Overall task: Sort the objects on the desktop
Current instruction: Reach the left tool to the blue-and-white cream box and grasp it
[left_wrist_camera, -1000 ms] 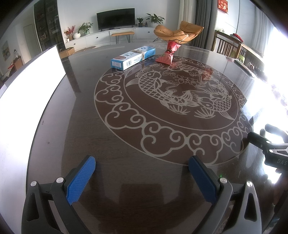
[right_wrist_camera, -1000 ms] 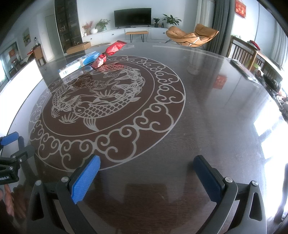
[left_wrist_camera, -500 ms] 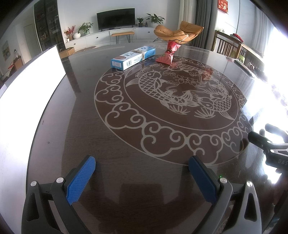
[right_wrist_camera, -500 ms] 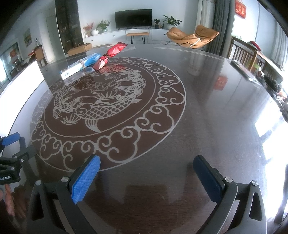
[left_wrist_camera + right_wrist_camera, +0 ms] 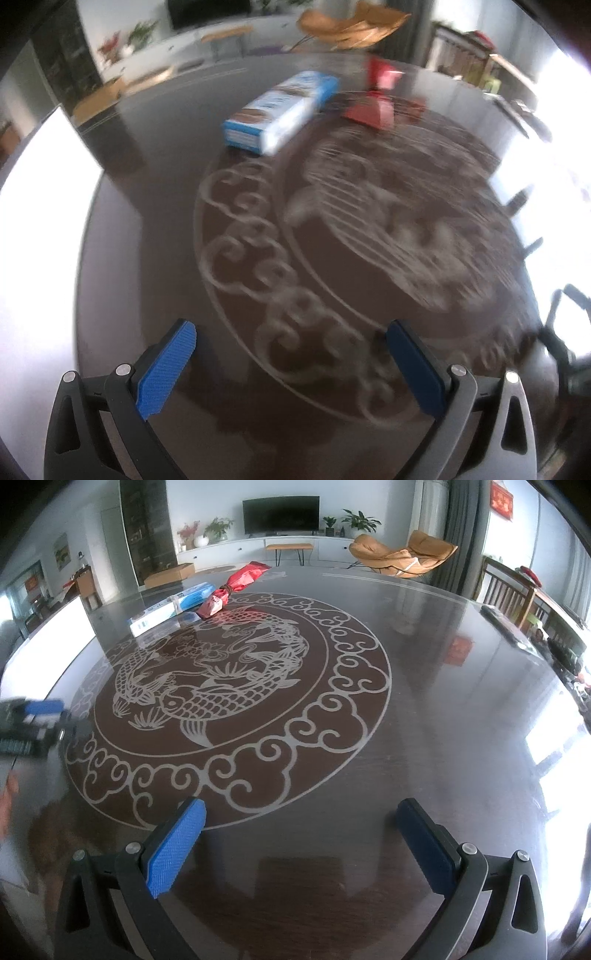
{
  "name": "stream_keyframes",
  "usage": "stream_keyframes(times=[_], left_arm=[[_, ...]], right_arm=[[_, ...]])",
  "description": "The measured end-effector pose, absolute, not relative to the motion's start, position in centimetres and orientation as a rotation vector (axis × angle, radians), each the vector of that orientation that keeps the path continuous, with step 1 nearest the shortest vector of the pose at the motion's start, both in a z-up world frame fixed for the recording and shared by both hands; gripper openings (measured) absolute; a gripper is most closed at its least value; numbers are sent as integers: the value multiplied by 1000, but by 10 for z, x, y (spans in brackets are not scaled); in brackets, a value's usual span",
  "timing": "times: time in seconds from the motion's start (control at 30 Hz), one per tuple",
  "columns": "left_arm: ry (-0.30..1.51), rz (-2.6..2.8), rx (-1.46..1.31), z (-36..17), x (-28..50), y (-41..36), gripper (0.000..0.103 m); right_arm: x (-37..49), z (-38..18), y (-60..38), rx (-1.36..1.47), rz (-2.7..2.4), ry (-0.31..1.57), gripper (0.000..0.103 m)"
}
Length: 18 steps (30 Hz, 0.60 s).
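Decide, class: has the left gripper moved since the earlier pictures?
Yes. In its own view the left gripper has advanced toward the blue box, which now looms larger; the picture is motion-blurred.

Home living room. Wall-mounted television (image 5: 280, 515) above long white cabinet (image 5: 258, 548), potted plants (image 5: 360, 518), tan lounge chair (image 5: 402, 557), wooden chair (image 5: 506, 594); foreground: large round dark tabletop (image 5: 424, 686) with fish motif.
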<state>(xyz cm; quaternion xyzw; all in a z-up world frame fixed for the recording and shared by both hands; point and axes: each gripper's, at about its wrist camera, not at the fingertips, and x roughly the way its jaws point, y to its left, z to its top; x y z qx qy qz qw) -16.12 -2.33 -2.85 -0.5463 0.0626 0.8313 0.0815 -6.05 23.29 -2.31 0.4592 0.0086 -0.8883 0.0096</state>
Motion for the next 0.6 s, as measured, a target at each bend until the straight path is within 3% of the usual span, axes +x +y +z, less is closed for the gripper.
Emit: stream_keyframes(times=[0.2, 0.43, 0.6], left_arm=[[-2, 2526, -1484, 6, -221, -44, 103], [210, 2462, -1458, -3, -282, -8, 103], [152, 2444, -1523, -23, -317, -2, 103]], right_arm=[[-60, -22, 233, 1417, -2770, 19, 103], [-60, -21, 233, 1403, -2766, 11, 103], [-59, -21, 232, 1395, -2777, 20, 103]])
